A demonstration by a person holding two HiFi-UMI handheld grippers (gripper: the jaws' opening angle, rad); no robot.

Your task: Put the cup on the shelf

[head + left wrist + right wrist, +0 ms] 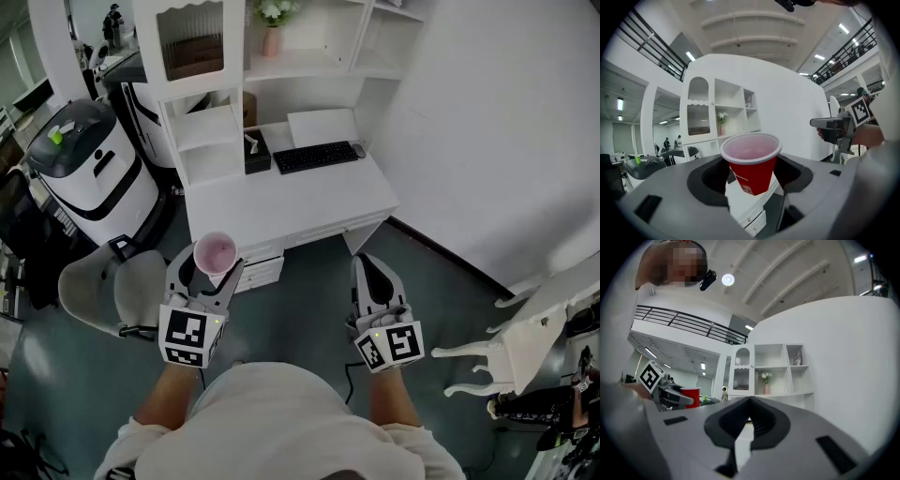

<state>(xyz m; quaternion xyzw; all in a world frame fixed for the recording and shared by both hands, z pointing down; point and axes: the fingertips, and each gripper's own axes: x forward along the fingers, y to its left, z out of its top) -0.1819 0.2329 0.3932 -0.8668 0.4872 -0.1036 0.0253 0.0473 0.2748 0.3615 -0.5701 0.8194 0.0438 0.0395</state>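
Red cup (751, 161) upright, pinched in our left gripper (214, 272); our right gripper (374, 272) empty, jaws pressed together, white desk (309, 202) ahead.

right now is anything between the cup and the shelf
Nothing visible blocks it. The cup, held in the left gripper, faces open air over the desk; only a flower vase occupies one shelf.

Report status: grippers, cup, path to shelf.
Left gripper shut on red cup, upright. Right gripper shut, empty. Shelf ahead above desk; no obstacle seen.
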